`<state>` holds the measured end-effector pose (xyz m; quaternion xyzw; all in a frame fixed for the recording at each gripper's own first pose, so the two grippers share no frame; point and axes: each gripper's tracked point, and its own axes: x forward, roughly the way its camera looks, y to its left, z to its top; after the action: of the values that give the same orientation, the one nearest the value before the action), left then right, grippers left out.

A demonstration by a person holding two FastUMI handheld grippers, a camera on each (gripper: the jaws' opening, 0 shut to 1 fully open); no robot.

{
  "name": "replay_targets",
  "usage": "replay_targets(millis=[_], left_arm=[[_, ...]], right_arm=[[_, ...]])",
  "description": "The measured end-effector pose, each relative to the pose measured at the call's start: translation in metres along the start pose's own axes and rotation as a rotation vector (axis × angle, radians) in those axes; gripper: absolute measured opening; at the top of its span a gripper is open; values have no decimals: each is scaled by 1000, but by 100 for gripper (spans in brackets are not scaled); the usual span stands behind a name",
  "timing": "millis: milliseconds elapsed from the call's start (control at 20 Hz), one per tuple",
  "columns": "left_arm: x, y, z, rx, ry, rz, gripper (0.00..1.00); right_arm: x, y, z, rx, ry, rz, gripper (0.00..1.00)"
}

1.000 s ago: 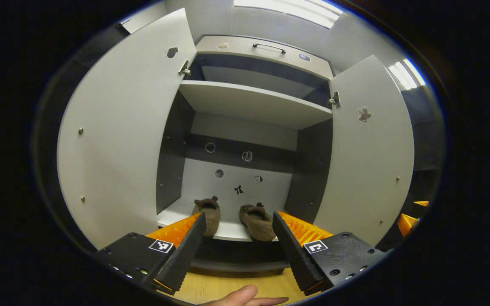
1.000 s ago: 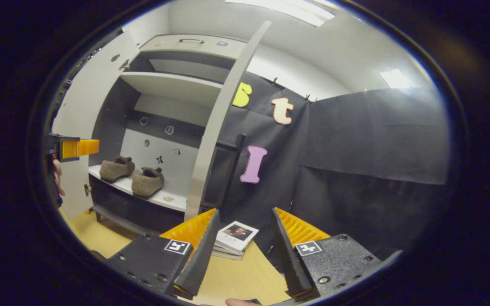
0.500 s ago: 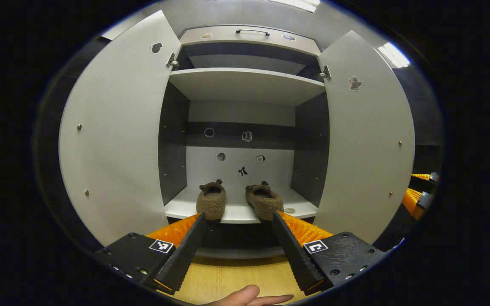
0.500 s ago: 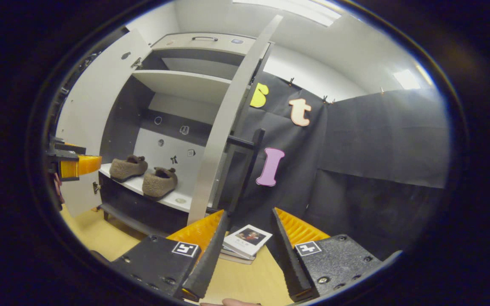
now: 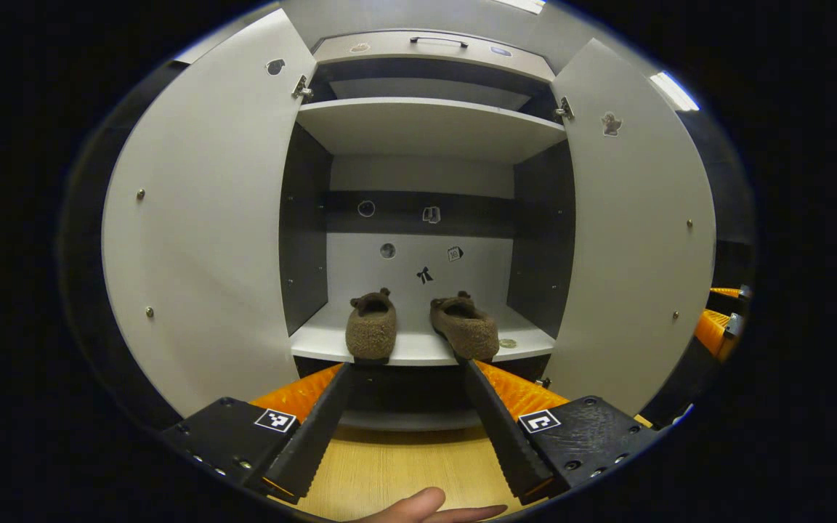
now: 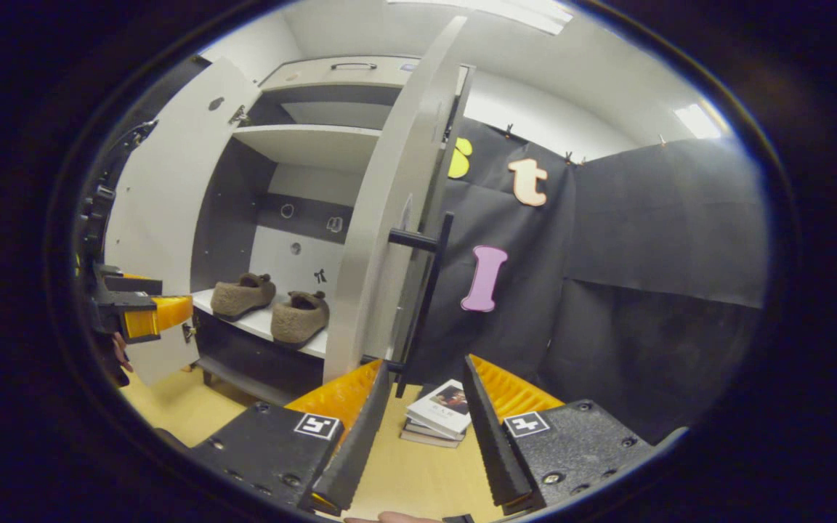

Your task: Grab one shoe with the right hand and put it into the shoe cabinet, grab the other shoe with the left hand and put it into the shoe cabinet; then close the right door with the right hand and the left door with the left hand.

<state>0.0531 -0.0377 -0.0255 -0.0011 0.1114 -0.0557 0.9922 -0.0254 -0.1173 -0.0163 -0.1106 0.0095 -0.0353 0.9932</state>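
Right claw (image 6: 418, 407): spread, empty; I hold it beside the right door (image 6: 382, 218) for closing. Left claw (image 5: 407, 407): spread, empty, facing cabinet. Shoes (image 5: 371, 330) (image 5: 466, 335): on lower shelf (image 5: 418, 349). Left door (image 5: 200, 218): open.

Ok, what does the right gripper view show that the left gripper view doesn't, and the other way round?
The right gripper view adds the bar handle on the outer face of the right door, a stack of books, and the left gripper at its edge. The left gripper view adds a small round disc on the lower shelf and the right gripper. Both have the two brown shoes side by side on that shelf, with the left door and right door open.
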Motion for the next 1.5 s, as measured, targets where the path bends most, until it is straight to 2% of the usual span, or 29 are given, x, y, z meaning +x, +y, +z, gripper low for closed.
replay_targets(millis=[100, 200, 400, 750, 1150, 1400, 1500], left_arm=[[-1, 6, -1, 12, 4, 12, 95], [-4, 14, -2, 20, 0, 28, 95], [-10, 31, -12, 10, 21, 65, 95], [-16, 51, -11, -15, 25, 111, 95], [-47, 79, -20, 28, 26, 194, 95], [-68, 97, -23, 46, 32, 249, 95], [-74, 104, -21, 50, 21, 264, 95]], right_arm=[[2, 8, 3, -29, -13, 7, 69], [1, 10, 3, -21, -19, 2, 67], [2, 15, 4, -1, -14, 22, 69], [9, 50, 12, -18, -29, 92, 69], [24, 89, 18, -46, -45, 184, 69], [30, 118, 12, -67, -4, 241, 68], [29, 130, 8, -68, 8, 271, 72]])
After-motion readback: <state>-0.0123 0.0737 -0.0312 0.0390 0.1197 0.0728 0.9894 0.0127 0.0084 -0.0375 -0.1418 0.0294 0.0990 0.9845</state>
